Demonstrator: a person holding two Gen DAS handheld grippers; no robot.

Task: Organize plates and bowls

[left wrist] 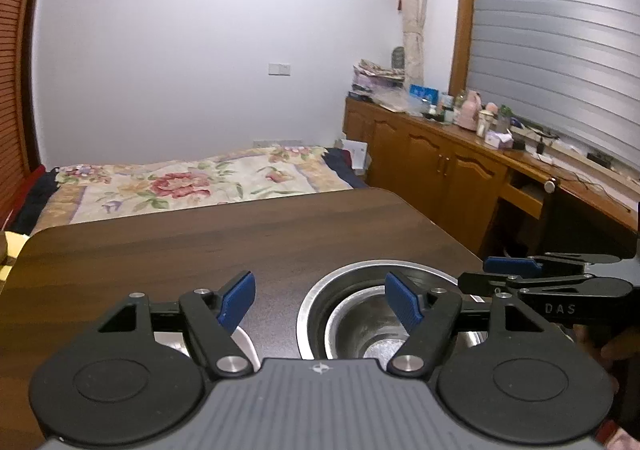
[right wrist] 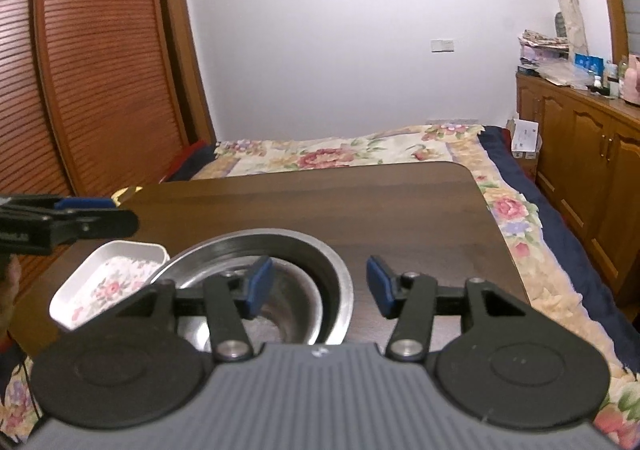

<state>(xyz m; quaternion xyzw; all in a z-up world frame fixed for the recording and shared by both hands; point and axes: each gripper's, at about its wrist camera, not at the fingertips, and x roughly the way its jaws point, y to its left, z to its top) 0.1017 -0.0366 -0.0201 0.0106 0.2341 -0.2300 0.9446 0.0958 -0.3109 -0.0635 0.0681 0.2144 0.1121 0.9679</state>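
A large steel bowl [left wrist: 344, 282] sits on the dark wooden table [left wrist: 200, 246] with a smaller steel bowl [left wrist: 372, 330] nested inside it. Both show in the right wrist view, the large bowl [right wrist: 316, 250] around the smaller one [right wrist: 296, 306]. A white rectangular dish with a flower print [right wrist: 108, 282] lies just left of the bowls; in the left wrist view only its white corner [left wrist: 245, 342] shows. My left gripper [left wrist: 320, 302] is open and empty above the bowls' left rim. My right gripper [right wrist: 320, 286] is open and empty above the bowls' right rim.
The table's far edge borders a bed with a floral cover [left wrist: 180, 181]. A wooden cabinet with clutter on top [left wrist: 460, 153] stands to the right. A slatted wooden door [right wrist: 100, 69] stands to the left.
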